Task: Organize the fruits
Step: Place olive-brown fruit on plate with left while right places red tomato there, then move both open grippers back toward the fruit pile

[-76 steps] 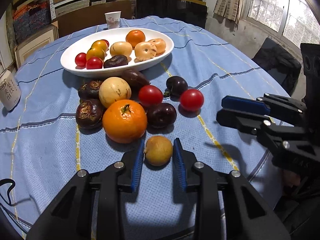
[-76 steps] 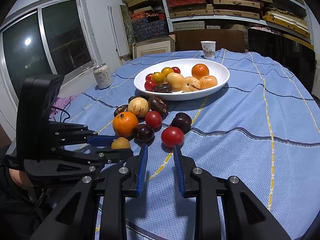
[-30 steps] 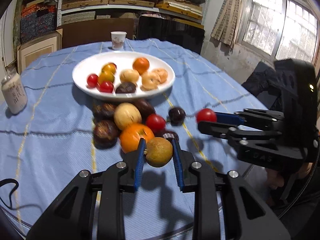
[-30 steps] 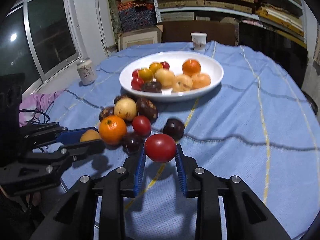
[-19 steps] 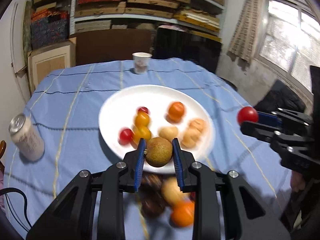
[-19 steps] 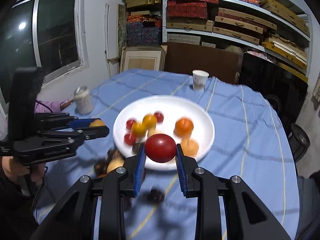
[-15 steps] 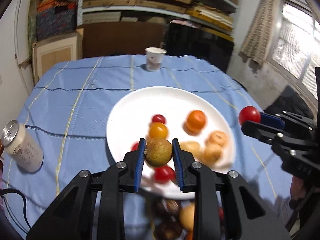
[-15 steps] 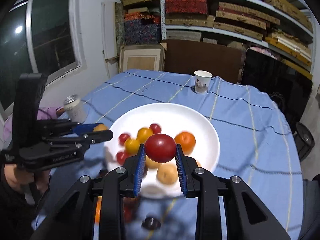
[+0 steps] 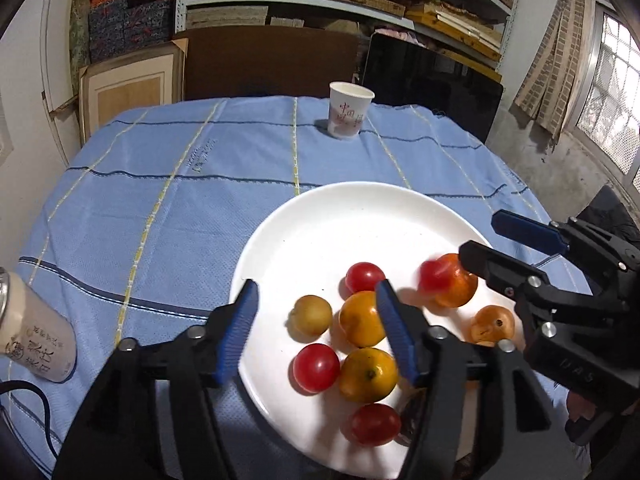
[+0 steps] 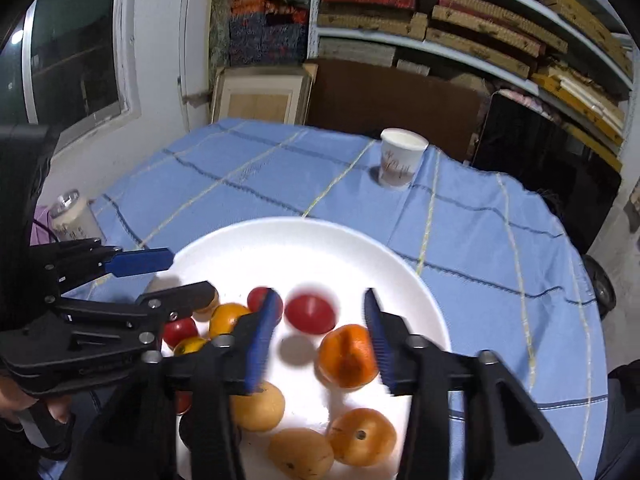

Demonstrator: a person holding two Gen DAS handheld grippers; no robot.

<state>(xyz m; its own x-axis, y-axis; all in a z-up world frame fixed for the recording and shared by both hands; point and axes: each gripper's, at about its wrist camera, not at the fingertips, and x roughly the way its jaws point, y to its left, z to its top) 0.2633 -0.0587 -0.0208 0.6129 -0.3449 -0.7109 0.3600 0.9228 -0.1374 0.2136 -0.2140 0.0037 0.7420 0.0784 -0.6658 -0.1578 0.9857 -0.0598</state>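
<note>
A white plate (image 9: 340,216) on the blue tablecloth holds several fruits. My left gripper (image 9: 314,336) is open above the plate's left part, and a small brown-yellow fruit (image 9: 311,315) lies on the plate between its fingers. My right gripper (image 10: 318,338) is open above the plate. A blurred red tomato (image 10: 310,314) is just beyond its fingers, over the plate. The same tomato (image 9: 434,274) shows blurred in the left wrist view beside an orange (image 9: 456,286). The plate (image 10: 320,248) also holds oranges, yellow fruits and other red tomatoes.
A paper cup (image 9: 350,116) stands at the far side of the table. A drink can (image 9: 32,340) stands at the left. Shelves with boxes, a dark screen and a window lie behind the table. Dark fruits (image 9: 412,420) show past the plate's near rim.
Both grippers carried their fruit up over the plate and opened. The brown-yellow fruit now lies on the plate, and the red tomato has left the right gripper.
</note>
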